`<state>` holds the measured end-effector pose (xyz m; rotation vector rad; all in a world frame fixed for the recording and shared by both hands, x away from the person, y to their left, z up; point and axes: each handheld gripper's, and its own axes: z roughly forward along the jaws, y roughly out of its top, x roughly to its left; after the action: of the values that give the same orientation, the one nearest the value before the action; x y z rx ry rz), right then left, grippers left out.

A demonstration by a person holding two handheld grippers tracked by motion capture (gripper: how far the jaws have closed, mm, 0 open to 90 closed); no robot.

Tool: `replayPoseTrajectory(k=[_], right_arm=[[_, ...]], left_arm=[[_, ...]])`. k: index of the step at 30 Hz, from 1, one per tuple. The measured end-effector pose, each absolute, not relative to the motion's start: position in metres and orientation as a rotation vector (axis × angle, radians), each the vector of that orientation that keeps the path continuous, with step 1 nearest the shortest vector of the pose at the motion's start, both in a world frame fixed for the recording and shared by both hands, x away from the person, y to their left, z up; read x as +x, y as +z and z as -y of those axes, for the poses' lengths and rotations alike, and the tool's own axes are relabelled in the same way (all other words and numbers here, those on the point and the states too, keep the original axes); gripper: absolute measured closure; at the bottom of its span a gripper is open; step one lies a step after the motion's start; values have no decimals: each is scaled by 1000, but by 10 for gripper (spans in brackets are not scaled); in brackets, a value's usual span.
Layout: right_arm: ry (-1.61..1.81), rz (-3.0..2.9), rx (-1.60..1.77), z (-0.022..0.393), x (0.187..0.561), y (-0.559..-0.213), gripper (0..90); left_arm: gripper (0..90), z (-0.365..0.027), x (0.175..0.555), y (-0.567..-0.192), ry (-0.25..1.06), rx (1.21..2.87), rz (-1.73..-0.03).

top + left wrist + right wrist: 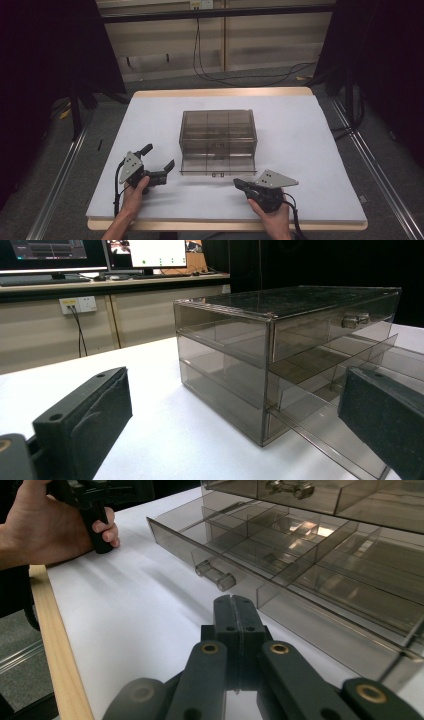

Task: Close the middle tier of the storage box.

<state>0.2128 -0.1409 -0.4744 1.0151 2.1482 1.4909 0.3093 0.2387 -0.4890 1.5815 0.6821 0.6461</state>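
item: drawer box (218,135), smoked clear plastic, standing at the middle of the table (310,150); three tiers, each split into compartments, all of which look empty. the bottom drawer (218,165) is pulled out toward 6 o'clock, its front wall carrying a small clear bar handle (215,575); the top drawer is pushed in and bears a like handle (355,319). handling, by judgement: thin rigid walls, light for its bulk, hard and glossy, so pads are likely to slide on flat faces and the whole box may skate on the smooth table cover if pushed from one side only; edges and dividers look brittle and could crack under a hard pinch or a twisting load. where to take hold: the bar handle on the drawer front, gripped across its short rod, for pulling; for shutting, a flat push on the drawer front at its middle, square to the runners, so it does not jam askew. steadying the box at its 9 o'clock wall or top would probably keep it from sliding. left gripper (160,161): jaws spread wide, holding nothing, lying at 8 o'clock of the box, near its left front corner but apart from it. right gripper (235,611): jaws pressed together with nothing between them, tips resting low over the table at 5 o'clock of the box, just short of the open drawer's front and near its handle, not touching.
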Motion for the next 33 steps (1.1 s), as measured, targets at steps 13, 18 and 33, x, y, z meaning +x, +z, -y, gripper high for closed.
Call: replayPoseTrajectory(k=[13, 18, 33], right_arm=[[1487, -2190, 959, 127, 216, -473, 900], [1490, -2204, 934, 119, 218, -474, 900], [1488, -2247, 897, 101, 224, -476, 900]], left_arm=[[8, -238, 309, -489, 643, 1581, -684], [8, -238, 309, -489, 640, 1576, -685], [8, -239, 309, -489, 647, 1583, -681]])
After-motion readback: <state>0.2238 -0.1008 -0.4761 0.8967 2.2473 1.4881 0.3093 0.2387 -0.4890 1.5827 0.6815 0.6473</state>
